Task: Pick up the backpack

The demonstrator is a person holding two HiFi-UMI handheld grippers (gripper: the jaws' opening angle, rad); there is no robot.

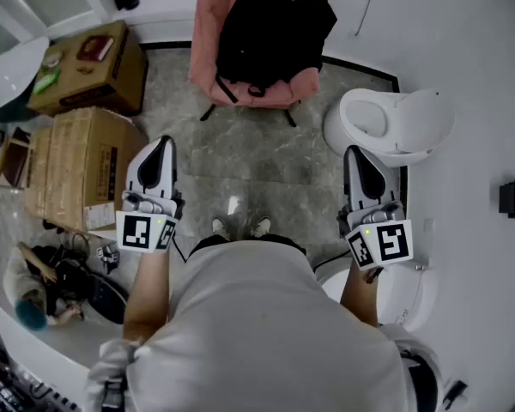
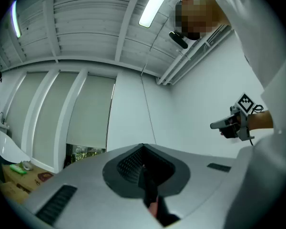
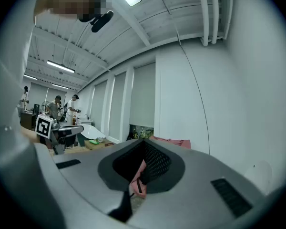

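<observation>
At the ends of your two arms, both pairs of tongs are pressed together with nothing caught in them. The left tongs taper to a closed tip, and the left gripper view shows their jaws meeting in one dark seam. The right tongs look the same from above. In the right gripper view only a sliver of pink shows past the jaws.

You hold both pairs out roughly level, well apart from each other, one either side of your body above the grey stone floor. Your shoes stand between them.

The backpack is well ahead of both tongs. It is black and slumped on the seat of a pink chair against the far wall, with one strap hanging over the front edge. Neither pair of tongs touches it.

A white moulded seat stands just beyond the right tongs. Cardboard boxes are stacked beside the left tongs.
</observation>
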